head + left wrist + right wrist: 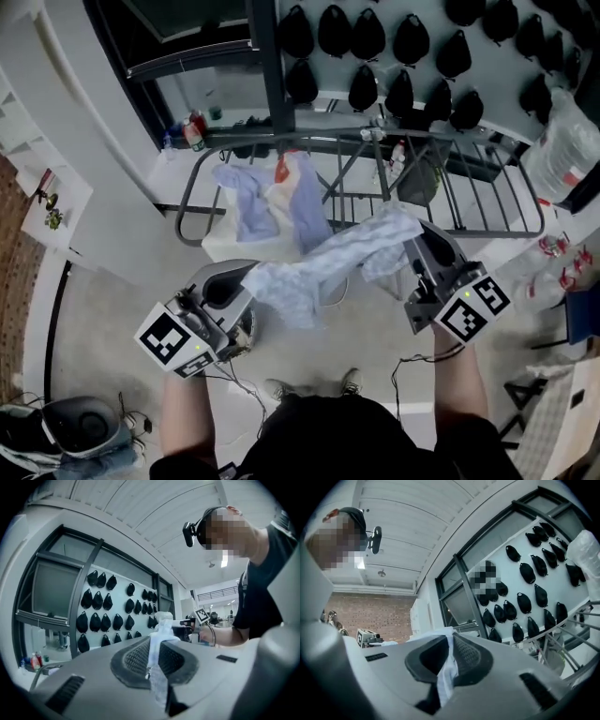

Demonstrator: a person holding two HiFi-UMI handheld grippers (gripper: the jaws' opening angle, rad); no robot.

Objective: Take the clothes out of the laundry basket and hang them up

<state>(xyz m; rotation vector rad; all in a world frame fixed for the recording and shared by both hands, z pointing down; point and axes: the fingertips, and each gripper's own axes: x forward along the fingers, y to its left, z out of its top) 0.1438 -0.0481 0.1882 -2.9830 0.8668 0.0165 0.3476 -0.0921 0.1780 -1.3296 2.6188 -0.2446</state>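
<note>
A pale blue-white patterned garment (323,260) hangs stretched between my two grippers, in front of a grey metal drying rack (487,169). My left gripper (246,273) is shut on its left end; the cloth (157,663) shows pinched between the dark pads. My right gripper (413,237) is shut on the right end, with white fabric (446,667) squeezed in its jaws. A second light garment (272,202) with an orange patch lies draped over the rack's left part. The laundry basket is not in view.
A wall of black caps (403,42) rises behind the rack. Bottles (192,131) stand on a ledge at the back left. A clear plastic bag (567,141) sits at the right. A dark machine (80,427) with cables rests on the floor at lower left.
</note>
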